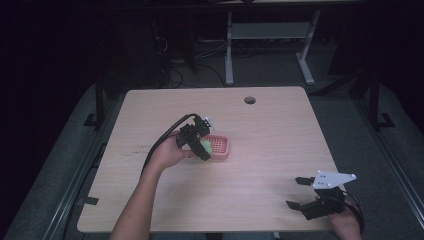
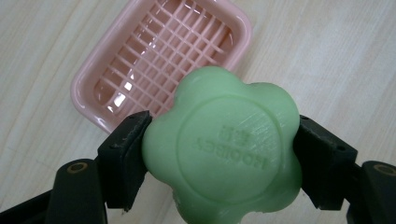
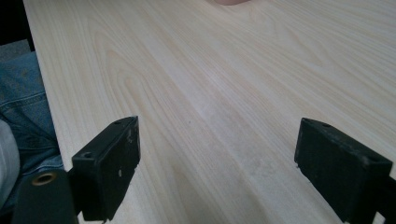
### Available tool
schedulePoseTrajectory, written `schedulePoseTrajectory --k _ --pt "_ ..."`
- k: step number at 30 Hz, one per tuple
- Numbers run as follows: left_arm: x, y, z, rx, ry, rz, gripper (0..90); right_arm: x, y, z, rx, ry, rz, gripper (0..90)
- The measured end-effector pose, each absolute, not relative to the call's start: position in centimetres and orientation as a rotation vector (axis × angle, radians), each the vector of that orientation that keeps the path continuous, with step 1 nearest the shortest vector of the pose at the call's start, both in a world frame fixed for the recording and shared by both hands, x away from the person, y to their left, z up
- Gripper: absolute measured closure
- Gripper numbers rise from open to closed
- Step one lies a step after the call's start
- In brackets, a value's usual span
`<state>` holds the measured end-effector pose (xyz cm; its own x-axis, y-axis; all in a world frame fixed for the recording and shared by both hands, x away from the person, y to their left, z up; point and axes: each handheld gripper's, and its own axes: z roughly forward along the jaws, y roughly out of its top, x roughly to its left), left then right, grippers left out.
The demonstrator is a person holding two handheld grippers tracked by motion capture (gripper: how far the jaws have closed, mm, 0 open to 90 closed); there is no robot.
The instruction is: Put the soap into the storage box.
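Left gripper view: the left tongs (image 2: pixel 219 158) clamp a green flower-shaped soap (image 2: pixel 224 149) above the pink soap dish (image 2: pixel 93 79); the right tongs (image 3: pixel 233 168) gape wide, empty, over the worktop (image 3: pixel 224 74).

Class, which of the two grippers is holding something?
The left gripper: it is shut on the green soap by the pink dish. The right gripper is open.

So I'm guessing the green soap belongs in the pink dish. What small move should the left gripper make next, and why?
Probably ease the left gripper forward over the pink soap dish, then lower. Its jaws clamp the green flower-shaped soap at the dish's near edge, above the table, not yet over the grid.
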<state>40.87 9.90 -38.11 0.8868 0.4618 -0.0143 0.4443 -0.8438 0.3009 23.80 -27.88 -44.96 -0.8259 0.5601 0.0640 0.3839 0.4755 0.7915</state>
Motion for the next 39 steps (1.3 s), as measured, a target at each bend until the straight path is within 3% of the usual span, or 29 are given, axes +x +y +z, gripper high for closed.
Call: schedulePoseTrajectory --k 39 --pt "45.1 7.9 -40.7 2.709 0.801 0.068 26.6 23.8 -27.9 -44.9 0.812 2.511 1.286 13.8"
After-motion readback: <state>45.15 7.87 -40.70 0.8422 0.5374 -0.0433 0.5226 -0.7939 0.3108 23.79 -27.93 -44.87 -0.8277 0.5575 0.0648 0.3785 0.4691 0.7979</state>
